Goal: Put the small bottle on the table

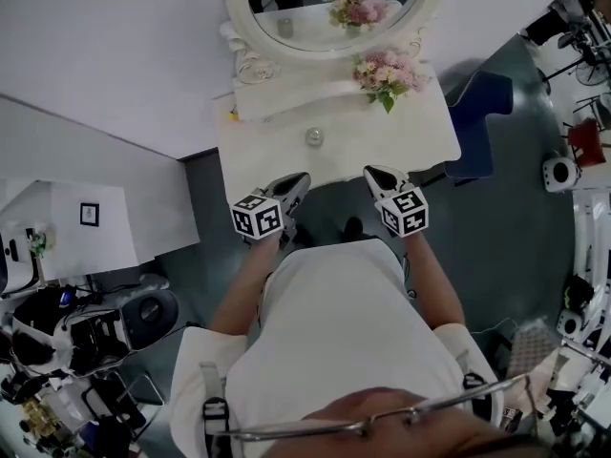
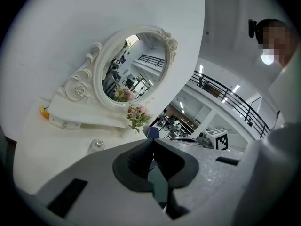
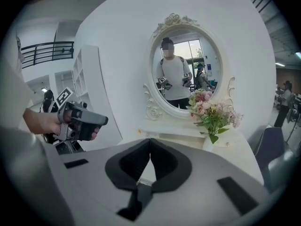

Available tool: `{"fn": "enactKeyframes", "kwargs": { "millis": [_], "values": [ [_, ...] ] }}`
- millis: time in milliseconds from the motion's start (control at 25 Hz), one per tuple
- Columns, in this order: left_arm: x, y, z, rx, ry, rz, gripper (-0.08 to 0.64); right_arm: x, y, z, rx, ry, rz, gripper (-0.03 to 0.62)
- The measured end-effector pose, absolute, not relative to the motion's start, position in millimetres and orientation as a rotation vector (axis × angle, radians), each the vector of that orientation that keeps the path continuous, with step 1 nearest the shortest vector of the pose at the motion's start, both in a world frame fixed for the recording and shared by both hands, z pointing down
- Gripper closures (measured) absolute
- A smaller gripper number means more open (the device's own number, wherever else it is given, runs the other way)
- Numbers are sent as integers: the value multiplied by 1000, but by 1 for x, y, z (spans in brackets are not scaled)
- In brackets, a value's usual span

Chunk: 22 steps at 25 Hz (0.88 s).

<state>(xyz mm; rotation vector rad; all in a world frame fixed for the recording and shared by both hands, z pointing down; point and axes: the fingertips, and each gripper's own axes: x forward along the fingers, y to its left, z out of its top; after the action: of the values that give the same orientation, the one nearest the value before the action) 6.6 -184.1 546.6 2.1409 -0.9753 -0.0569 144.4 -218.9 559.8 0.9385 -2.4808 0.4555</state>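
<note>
A small clear glass bottle [image 1: 314,136] with a rounded stopper stands upright on the white vanity table [image 1: 263,156], near its middle. In the left gripper view the bottle [image 2: 97,144] shows just left of the jaws. My left gripper [image 1: 302,177] hangs over the table's front edge, jaws together with nothing between them [image 2: 152,141]. My right gripper [image 1: 371,172] is level with it on the right, also shut and empty [image 3: 150,140]. Both tips point toward the bottle from a short distance away. The left gripper [image 3: 80,121] also shows at the left of the right gripper view.
An oval mirror [image 1: 334,8] in an ornate white frame stands at the back of the table. A vase of pink flowers [image 1: 387,72] sits at the back right. A small orange thing [image 1: 233,115] lies at the back left. A blue chair [image 1: 482,113] stands right of the table.
</note>
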Motion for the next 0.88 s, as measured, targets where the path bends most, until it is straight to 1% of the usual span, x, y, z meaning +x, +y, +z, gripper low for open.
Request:
{"fn": "enactKeyframes", "kwargs": {
  "millis": [320, 680, 880],
  "values": [
    [12, -200, 528, 2132, -1051, -175, 557, 166, -236, 547, 846, -2583, 465, 586],
    [23, -221, 517, 2154, -1116, -168, 557, 169, -258, 527, 772, -2653, 369, 586],
    [18, -226, 518, 2153, -1136, -157, 557, 165, -268, 522, 761, -2671, 369, 586]
  ]
}}
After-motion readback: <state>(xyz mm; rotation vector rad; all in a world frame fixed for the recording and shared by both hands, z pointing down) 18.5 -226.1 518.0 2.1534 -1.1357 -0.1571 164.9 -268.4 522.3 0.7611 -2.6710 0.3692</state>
